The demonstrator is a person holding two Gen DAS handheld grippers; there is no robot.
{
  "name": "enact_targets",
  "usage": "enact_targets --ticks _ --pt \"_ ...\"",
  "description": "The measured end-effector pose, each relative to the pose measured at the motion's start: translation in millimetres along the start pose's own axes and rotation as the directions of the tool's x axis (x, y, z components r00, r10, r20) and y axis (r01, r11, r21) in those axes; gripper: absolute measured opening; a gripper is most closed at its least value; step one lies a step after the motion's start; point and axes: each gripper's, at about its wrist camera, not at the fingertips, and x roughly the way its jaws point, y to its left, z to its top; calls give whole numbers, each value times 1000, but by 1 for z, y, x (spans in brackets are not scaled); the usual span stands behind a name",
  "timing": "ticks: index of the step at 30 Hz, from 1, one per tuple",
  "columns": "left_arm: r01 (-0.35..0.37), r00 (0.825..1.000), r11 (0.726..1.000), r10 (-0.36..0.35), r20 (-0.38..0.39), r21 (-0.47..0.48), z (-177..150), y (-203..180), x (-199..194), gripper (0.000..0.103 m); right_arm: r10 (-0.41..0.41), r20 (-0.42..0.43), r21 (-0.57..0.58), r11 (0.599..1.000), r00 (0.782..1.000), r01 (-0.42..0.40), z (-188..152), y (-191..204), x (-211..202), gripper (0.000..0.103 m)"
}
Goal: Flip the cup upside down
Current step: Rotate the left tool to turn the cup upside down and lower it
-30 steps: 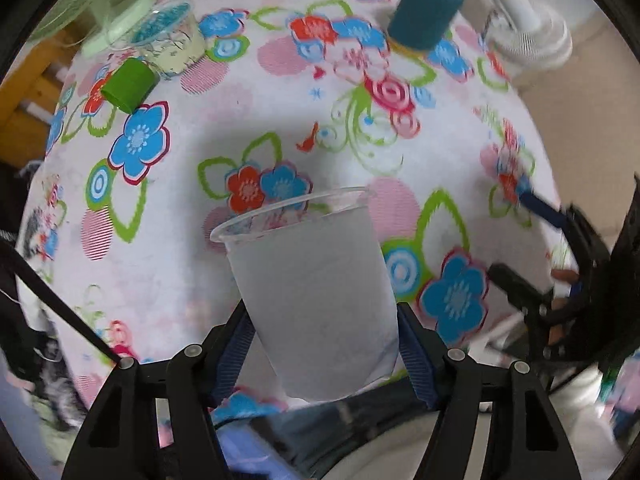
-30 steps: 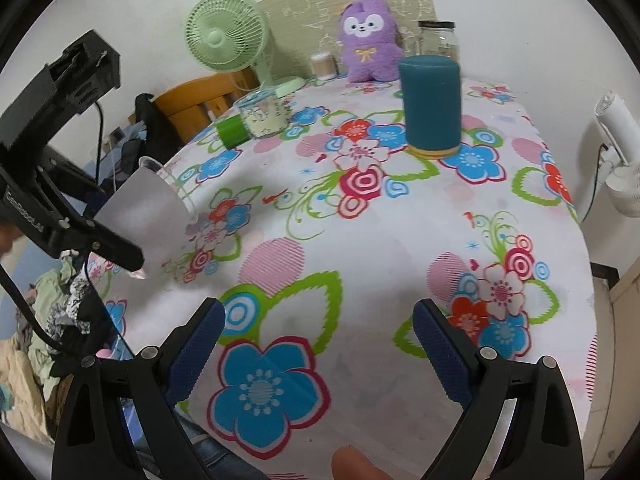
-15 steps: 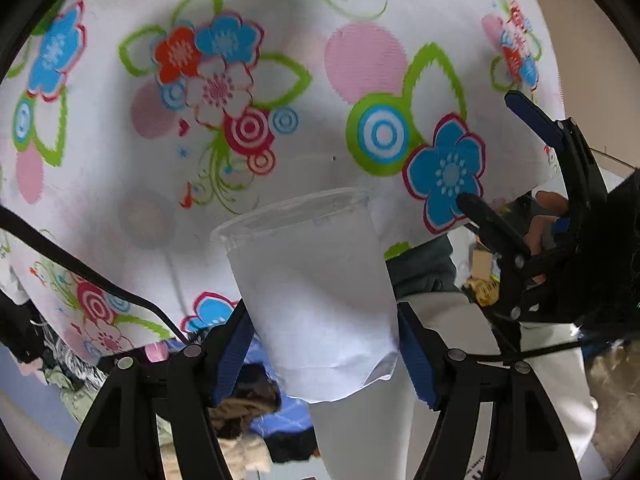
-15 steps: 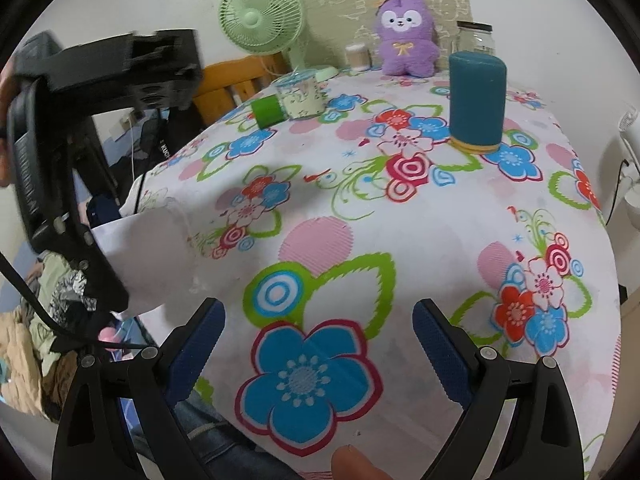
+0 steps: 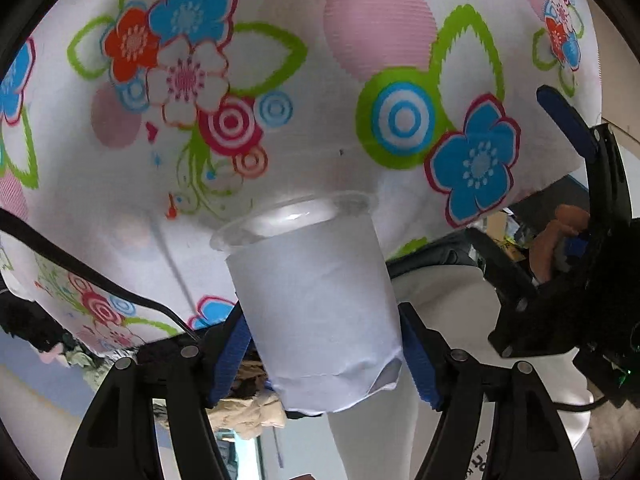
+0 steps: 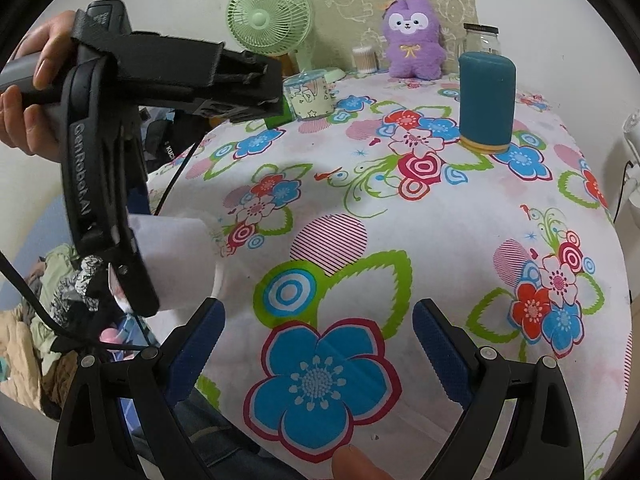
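1. The left gripper (image 5: pixel 324 344) is clamped on the cup (image 5: pixel 316 312), with a blue pad pressing each side of its lower body near the base. The base looks a bit crumpled on one side.
2. The cup is a frosted white plastic one with a clear rim. In the left wrist view its mouth points away from the camera, toward the flowery cloth on the bench (image 5: pixel 280 168).
3. In the right wrist view that same cup (image 6: pixel 176 264) is lying pretty much sideways in the air, mouth facing the bench (image 6: pixel 400 240), right at the near left edge of the cloth. Can't tell if the rim is touching the cloth or just off it.
4. A hand (image 6: pixel 28 92) holds the left gripper (image 6: pixel 128 256) by its handle, up at the left of the right wrist view.
5. The right gripper (image 6: pixel 318 340) is wide open with nothing between its blue pads. It hangs over the big blue flower at the near edge of the bench, and the cup is just beside its left finger.
6. From the left wrist view you can also see the right gripper (image 5: pixel 560 200) off to the side, past the bench edge.
7. Other stuff on the bench, well away from the cup: a teal cylinder (image 6: pixel 486 100) standing upright, a purple plush toy (image 6: pixel 414 36) at the back, a glass jar (image 6: pixel 482 38) beside it, a green fan (image 6: pixel 268 16), a round patterned container (image 6: pixel 308 94) and a little tub of cotton swabs (image 6: pixel 365 58).
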Motion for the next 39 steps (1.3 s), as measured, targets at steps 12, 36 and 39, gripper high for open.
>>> enact_targets --ticks 12,36,39 --pt "27 997 1000 -27 72 1 -1 -9 -26 82 -15 11 -28 999 1000 16 10 3 2 96" --pt "106 931 994 -98 352 -6 -70 12 -57 88 -62 51 -72 995 997 65 34 34 -13 96" --pt "98 918 995 -88 388 -8 -75 15 -55 88 -70 56 -73 995 996 75 38 35 -15 96"
